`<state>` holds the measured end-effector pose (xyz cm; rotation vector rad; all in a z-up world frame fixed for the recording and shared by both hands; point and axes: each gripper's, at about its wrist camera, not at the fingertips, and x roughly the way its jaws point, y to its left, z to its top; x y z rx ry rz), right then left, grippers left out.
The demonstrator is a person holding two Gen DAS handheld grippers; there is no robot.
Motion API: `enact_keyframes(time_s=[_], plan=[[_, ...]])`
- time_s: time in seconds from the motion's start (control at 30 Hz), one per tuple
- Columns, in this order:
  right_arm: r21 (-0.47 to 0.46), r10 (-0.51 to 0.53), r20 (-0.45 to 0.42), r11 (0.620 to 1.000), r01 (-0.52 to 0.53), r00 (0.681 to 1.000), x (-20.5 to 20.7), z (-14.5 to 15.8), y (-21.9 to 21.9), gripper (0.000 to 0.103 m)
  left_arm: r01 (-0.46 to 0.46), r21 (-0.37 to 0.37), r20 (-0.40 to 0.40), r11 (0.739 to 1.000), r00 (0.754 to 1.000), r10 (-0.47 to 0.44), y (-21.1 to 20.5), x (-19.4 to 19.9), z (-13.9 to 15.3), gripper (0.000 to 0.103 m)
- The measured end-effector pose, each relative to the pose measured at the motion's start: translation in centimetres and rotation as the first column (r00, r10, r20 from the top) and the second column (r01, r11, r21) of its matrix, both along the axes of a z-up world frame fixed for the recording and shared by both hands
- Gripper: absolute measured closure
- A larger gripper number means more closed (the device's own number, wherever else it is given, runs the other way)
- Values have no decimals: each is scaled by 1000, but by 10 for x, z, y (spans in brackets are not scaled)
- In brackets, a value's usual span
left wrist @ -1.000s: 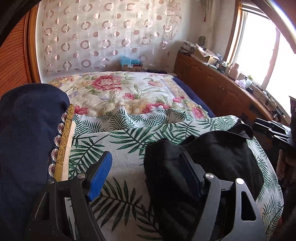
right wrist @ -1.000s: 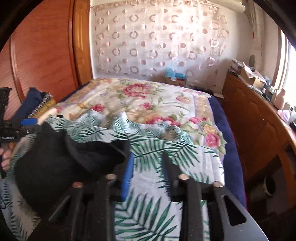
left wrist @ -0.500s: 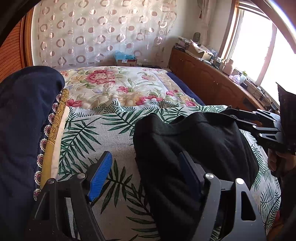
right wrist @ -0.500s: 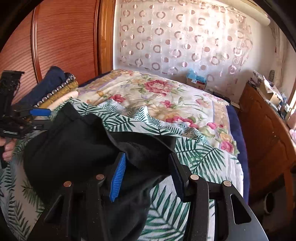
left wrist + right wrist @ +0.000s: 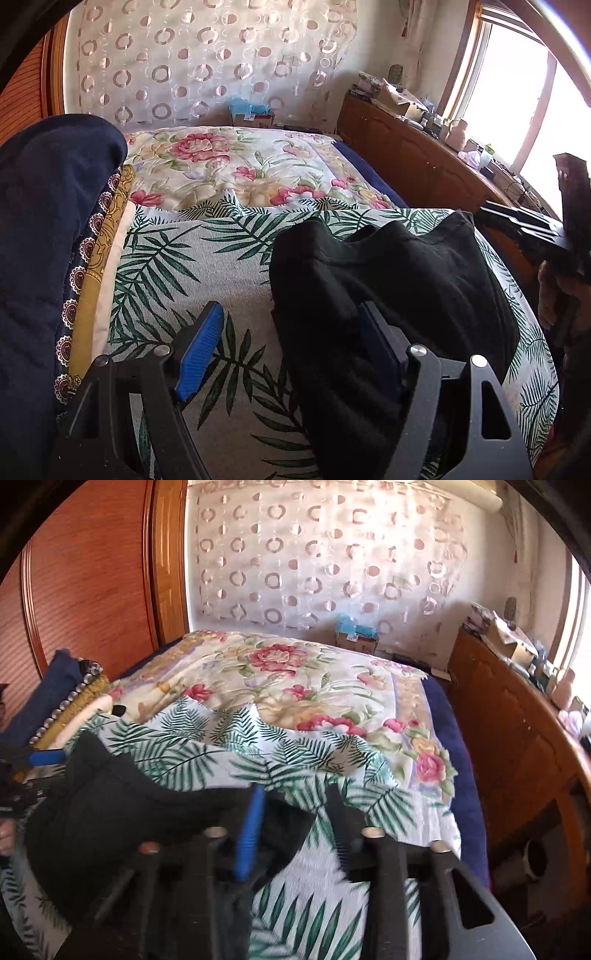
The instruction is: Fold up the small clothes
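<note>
A black garment (image 5: pixel 399 280) lies rumpled on the palm-leaf cloth (image 5: pixel 207 266) on the bed. My left gripper (image 5: pixel 288 343) is open; its right finger (image 5: pixel 380 343) rests against the garment's near left edge and its left finger is over bare cloth. In the right wrist view the garment (image 5: pixel 122 812) lies at the lower left. My right gripper (image 5: pixel 295 823) is open, with the garment's corner between the fingers, and the view is blurred by motion. The right gripper shows at the right edge of the left wrist view (image 5: pixel 532 236).
A stack of folded clothes, navy on top (image 5: pixel 48 229), stands at the left of the bed. A floral quilt (image 5: pixel 240 166) covers the far half. A wooden cabinet (image 5: pixel 417 166) with clutter runs along the right under the window. A wooden wardrobe (image 5: pixel 88 576) stands at the left.
The right gripper has opened wider and pulled back to the right, letting the garment's corner drop. The garment has sunk flatter onto the cloth. The left gripper stays open by its left edge.
</note>
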<state>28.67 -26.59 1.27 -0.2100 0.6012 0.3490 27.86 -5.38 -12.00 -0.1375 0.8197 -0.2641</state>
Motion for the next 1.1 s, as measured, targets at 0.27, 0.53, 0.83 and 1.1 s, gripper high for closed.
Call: enact_keyframes(time_s=[0.27,0.53,0.83,1.1], plan=[[125,48,-119,992,-33,992,-23,-15,-16,39,3,-3,-11,1000,1000,-3,-1,1,-2,28],[172,70,-219,985,-32,973,-2,-37,-25,39,36,-112,-90,993,995,-46,-2,5,-15,36],[286,172,-247,953,-97,954,16,-42,-35,74,90,-198,-96,976,989,-111,-8,4,-12,90],[309,220,-130,936,-171,967,-6,-19,-46,88,89,-209,46,974,996,-81,-2,-37,40,94]])
